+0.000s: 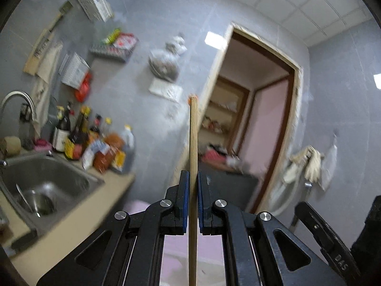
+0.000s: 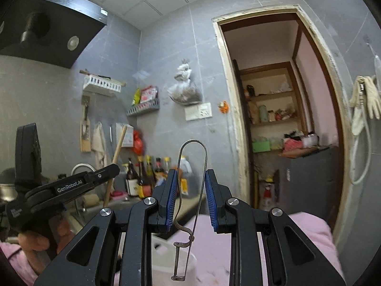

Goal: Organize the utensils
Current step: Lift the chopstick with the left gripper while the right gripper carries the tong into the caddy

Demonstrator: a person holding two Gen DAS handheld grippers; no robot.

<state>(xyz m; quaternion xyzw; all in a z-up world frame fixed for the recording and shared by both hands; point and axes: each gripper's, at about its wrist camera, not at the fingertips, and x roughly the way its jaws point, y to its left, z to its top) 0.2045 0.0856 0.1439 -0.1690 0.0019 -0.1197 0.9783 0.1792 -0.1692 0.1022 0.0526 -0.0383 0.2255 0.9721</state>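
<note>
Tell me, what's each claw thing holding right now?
Left gripper shut on thin wooden stick. Right gripper clamps bent metal wire utensil. Nothing in the way.

The left gripper (image 1: 193,178) is black, with blue ribbed pads on the inner faces of its fingers (image 1: 183,190). Behind the fingers, angled black linkage arms carry round silver pivot screws and triangular cut-outs. The right gripper (image 2: 191,181) has the same build: black fingers (image 2: 170,190), blue pads, silver screws. Seen from the right wrist, the left gripper's side bears white "GenRobot.AI" lettering. The person wears pink sleeves (image 2: 309,233).
</note>
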